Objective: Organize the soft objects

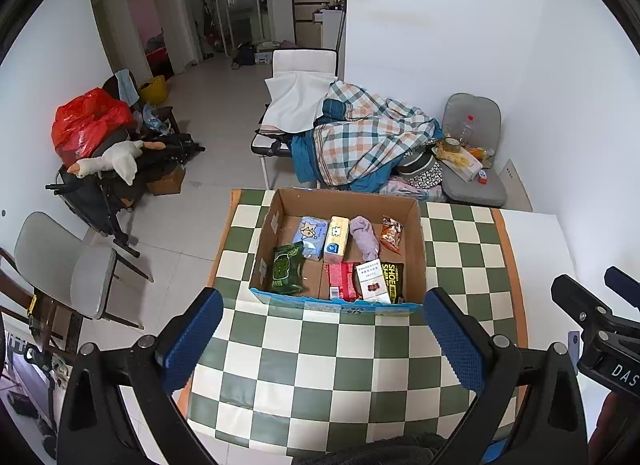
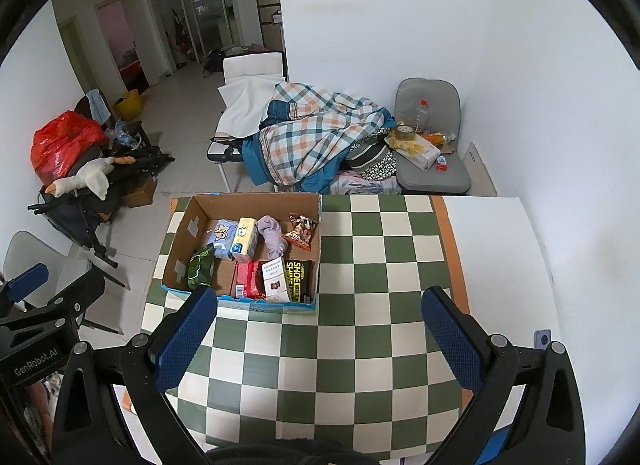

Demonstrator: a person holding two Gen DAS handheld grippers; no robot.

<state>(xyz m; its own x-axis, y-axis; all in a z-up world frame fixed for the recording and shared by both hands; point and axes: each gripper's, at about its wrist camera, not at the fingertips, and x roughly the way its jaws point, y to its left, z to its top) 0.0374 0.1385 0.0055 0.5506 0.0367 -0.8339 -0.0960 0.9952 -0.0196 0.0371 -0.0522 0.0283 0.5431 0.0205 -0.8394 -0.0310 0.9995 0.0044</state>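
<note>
An open cardboard box [image 1: 416, 249] stands on the green-and-white checkered table [image 1: 340, 377]; it also shows in the right wrist view [image 2: 180, 245]. Inside lie a green packet [image 1: 286, 269], a blue tissue pack [image 1: 309, 236], a yellow tissue pack [image 1: 335, 239], a lilac cloth [image 1: 364, 236], a snack bag [image 1: 391, 234], a red pack [image 1: 342, 281], a white carton [image 1: 373, 281] and a black shoe-shine pack [image 1: 394, 279]. My left gripper [image 1: 322, 339] is open and empty, just in front of the box. My right gripper [image 2: 320, 339] is open and empty, to the right of the box.
Behind the table a chair holds a plaid quilt [image 1: 360, 137]. A grey chair [image 1: 476, 169] with a bottle and clutter stands by the wall. A grey chair [image 1: 68, 265] and a stroller with a plush goose [image 1: 116, 159] stand on the floor to the left.
</note>
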